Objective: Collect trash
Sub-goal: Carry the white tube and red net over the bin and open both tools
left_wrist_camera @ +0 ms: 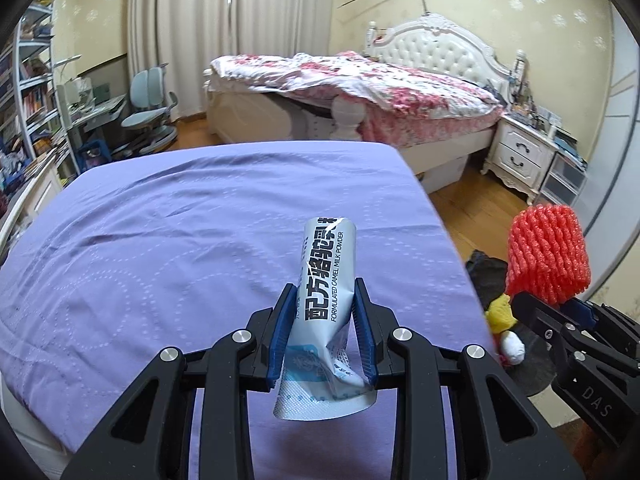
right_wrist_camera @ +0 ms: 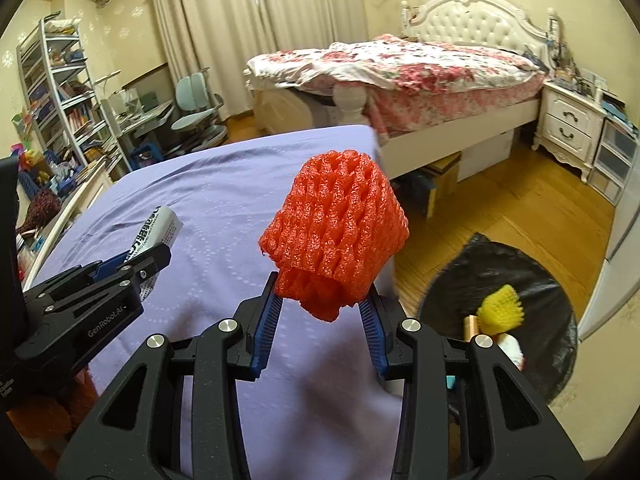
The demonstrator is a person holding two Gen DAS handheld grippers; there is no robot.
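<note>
this is a bedroom with a wooden floor [right_wrist_camera: 500, 216], a big white bed with a flowery cover [left_wrist_camera: 400, 92], and pale curtains [left_wrist_camera: 192, 20]. up close is a bench with a purple cloth [left_wrist_camera: 160, 220] over it.

the left hand-held gripper [left_wrist_camera: 325, 332] is squeezed shut on a light blue milk powder packet [left_wrist_camera: 324, 280]. the packet stands up between the blue pads, above the purple cloth, and its top is torn open. the right hand-held gripper [right_wrist_camera: 322, 322] is squeezed on the bottom of a red foam net [right_wrist_camera: 336, 228], the soft kind that goes round fruit. the net sticks up over the edge of the bench.

the bin with a black bag [right_wrist_camera: 532, 280] sits on the floor, just beside the bench on the right. it is open at the top. inside it i can see a yellow foam net [right_wrist_camera: 502, 306], something white [right_wrist_camera: 514, 350] and a small brown bit. i cannot tell what else is under them.

i think the step now is to carry both bits of trash over to the bin. to do it well, keep both grips tight until each thing is right over the black bag. the red net is closer, so it could go first. then let go, so it drops inside and not on the floor. the packet is open at the top, so hold it up straight in case powder is left.
</note>
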